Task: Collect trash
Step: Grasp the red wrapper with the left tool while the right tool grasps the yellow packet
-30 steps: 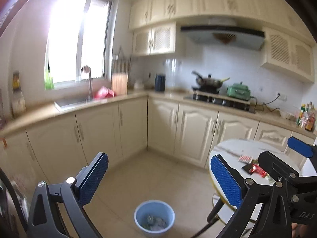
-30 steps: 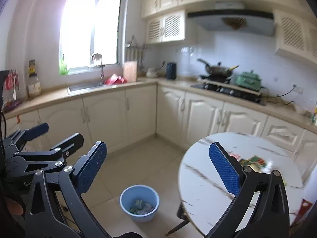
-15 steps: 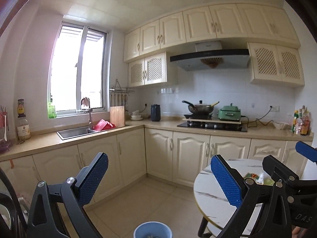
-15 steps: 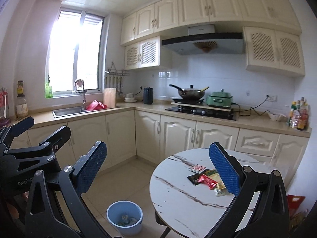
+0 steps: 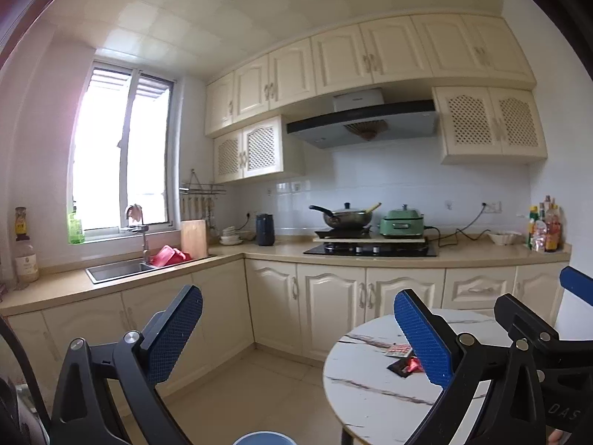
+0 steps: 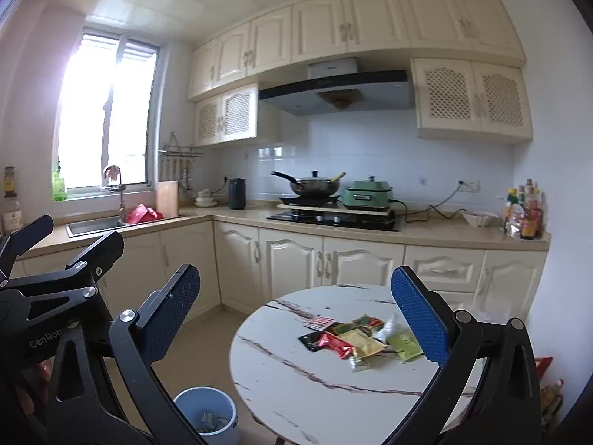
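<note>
Both tongs, left (image 5: pixel 298 328) and right (image 6: pixel 296 307), apart and empty; snack wrappers (image 6: pixel 355 339) mid-counter (image 6: pixel 296 382), blue bin (image 6: pixel 207 413) at 7 o'clock on floor.

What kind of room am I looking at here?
Most likely a home kitchen: a gas hob with a wok under a range hood, a steel sink below the window, and cream cabinets. A small round marble-look table holds snack wrappers.

Round white marble-look table (image 6: pixel 296 382) carries a loose heap of snack wrappers (image 6: pixel 355 337) right of centre; blue bin (image 6: pixel 205 417) stands on the tiled floor (image 6: pixel 200 356) beside it
</note>
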Available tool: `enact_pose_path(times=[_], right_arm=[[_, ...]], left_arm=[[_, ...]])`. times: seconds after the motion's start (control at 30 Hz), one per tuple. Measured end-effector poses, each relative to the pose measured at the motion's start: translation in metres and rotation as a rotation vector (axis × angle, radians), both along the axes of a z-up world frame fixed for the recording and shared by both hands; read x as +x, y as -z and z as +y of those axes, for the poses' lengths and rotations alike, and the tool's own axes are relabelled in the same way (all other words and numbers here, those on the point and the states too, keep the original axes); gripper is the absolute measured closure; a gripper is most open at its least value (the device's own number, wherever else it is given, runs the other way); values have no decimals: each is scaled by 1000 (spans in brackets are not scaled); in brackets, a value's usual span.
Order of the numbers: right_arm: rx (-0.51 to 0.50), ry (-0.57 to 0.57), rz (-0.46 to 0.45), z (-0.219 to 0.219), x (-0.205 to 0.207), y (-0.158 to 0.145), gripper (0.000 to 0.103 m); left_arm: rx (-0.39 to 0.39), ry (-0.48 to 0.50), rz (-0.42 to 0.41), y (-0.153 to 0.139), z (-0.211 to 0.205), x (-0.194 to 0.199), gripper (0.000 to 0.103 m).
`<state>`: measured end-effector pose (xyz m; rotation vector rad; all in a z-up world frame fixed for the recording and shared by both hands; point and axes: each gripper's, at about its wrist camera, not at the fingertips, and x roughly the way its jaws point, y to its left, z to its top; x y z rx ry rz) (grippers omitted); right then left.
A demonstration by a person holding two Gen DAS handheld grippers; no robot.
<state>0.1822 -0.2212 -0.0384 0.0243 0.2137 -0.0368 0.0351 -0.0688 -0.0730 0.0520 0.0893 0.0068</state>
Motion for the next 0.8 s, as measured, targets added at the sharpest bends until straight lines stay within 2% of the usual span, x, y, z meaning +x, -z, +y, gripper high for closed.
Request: enact_pose_path(times=[0.13, 0.3, 0.63, 0.8], right_arm=[[34, 27, 17, -26, 7, 10, 0], [70, 114, 96, -74, 28, 35, 0], [154, 265, 307, -167, 83, 110, 0], [175, 281, 407, -195, 112, 144, 0]], left_arm=[[18, 48, 35, -10, -15, 38, 1], [30, 130, 121, -2, -37, 89, 1], [16, 270, 440, 32, -50, 241, 1], [16, 260, 623, 49, -73, 322, 1]])
